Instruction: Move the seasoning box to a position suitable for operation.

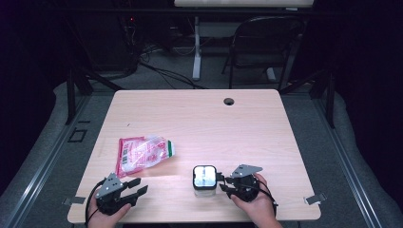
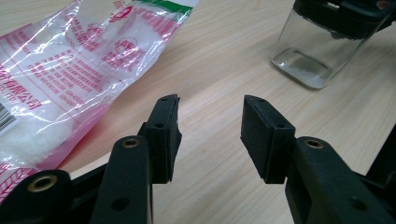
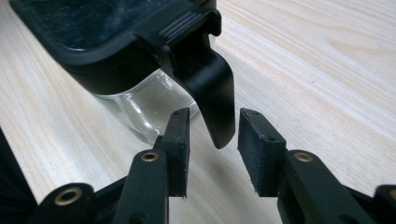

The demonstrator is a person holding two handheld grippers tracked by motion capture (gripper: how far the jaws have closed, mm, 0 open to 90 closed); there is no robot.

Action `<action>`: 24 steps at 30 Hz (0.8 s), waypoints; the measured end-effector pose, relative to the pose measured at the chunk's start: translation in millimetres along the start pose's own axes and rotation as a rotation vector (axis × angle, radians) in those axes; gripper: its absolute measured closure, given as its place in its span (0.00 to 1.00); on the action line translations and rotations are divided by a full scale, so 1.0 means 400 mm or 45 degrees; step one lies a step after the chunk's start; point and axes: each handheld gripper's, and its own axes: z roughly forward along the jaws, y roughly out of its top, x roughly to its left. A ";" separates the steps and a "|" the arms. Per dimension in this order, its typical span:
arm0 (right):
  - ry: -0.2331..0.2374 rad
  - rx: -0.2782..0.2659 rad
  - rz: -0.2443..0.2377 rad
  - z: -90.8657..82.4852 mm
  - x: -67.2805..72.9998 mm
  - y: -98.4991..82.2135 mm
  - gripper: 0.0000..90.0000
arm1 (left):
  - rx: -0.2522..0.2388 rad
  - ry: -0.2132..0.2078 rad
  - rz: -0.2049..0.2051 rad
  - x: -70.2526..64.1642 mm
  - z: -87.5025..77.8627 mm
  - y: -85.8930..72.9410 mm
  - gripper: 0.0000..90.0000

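A clear square glass jar with a black clip lid stands near the table's front edge. In the right gripper view the lid's black latch flap hangs down off the lid over the glass. My right gripper is open, and the flap's tip sits between its pads without being pressed. In the high view that gripper is just right of the jar. A pink and clear plastic bag of white grains lies to the left. My left gripper is open and empty beside the bag, near the front left corner.
The light wooden table has a cable hole at the back. Behind it stand a dark folding chair and a white desk leg. From the left gripper view the jar is far right.
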 end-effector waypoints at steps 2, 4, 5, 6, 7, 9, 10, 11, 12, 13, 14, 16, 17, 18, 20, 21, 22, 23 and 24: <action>0.010 0.002 -0.009 -0.010 0.000 0.000 0.71 | 0.013 0.003 0.002 -0.004 0.000 0.009 0.64; 0.037 -0.023 0.014 -0.030 0.002 0.000 0.69 | 0.005 -0.006 -0.013 -0.006 0.000 0.020 0.65; 0.037 -0.023 0.014 -0.030 0.002 0.000 0.69 | -0.002 -0.016 -0.021 -0.006 0.002 0.027 0.65; 0.039 -0.031 0.026 -0.036 0.001 0.001 0.68 | 0.004 -0.024 -0.024 -0.005 0.003 0.034 0.65; 0.040 -0.023 0.025 -0.042 -0.001 0.002 0.68 | 0.003 -0.033 -0.028 -0.006 0.009 0.046 0.65; 0.033 -0.023 0.023 -0.057 -0.005 0.007 0.68 | 0.018 -0.069 -0.022 -0.006 0.022 0.069 0.65; 0.023 -0.029 0.019 -0.063 -0.006 0.011 0.68 | 0.029 -0.075 -0.015 -0.007 0.029 0.081 0.65; 0.021 -0.025 0.012 -0.071 -0.007 0.016 0.69 | 0.034 -0.081 -0.014 -0.010 0.034 0.089 0.65; 0.011 -0.033 0.010 -0.076 -0.008 0.018 0.70 | 0.045 -0.094 -0.010 -0.015 0.043 0.101 0.65; 0.009 -0.033 0.014 -0.085 -0.008 0.023 0.71 | 0.053 -0.100 -0.004 -0.022 0.050 0.111 0.65; 0.009 -0.032 0.013 -0.091 -0.009 0.027 0.71 | 0.056 -0.109 0.007 -0.028 0.059 0.120 0.65; -0.006 -0.038 0.018 -0.101 -0.009 0.033 0.71 | 0.069 -0.137 0.010 -0.036 0.080 0.137 0.65; 0.000 -0.039 0.021 -0.105 -0.009 0.037 0.71 | 0.074 -0.154 -0.004 -0.039 0.088 0.143 0.65; 0.002 -0.041 0.025 -0.107 -0.009 0.040 0.71 | 0.083 -0.174 -0.003 -0.042 0.102 0.156 0.65; 0.000 -0.040 0.026 -0.112 -0.008 0.049 0.72 | 0.107 -0.199 0.002 -0.047 0.121 0.179 0.66; -0.010 -0.038 0.021 -0.115 -0.007 0.054 0.73 | 0.133 -0.209 0.015 -0.050 0.131 0.193 0.68; -0.006 -0.036 0.019 -0.116 -0.005 0.060 0.73 | 0.159 -0.224 0.035 -0.054 0.139 0.208 0.69; -0.014 -0.028 0.013 -0.119 -0.002 0.066 0.73 | 0.163 -0.228 0.052 -0.059 0.144 0.219 0.69; -0.021 -0.018 0.001 -0.122 0.000 0.072 0.73 | 0.162 -0.229 0.083 -0.067 0.149 0.236 0.70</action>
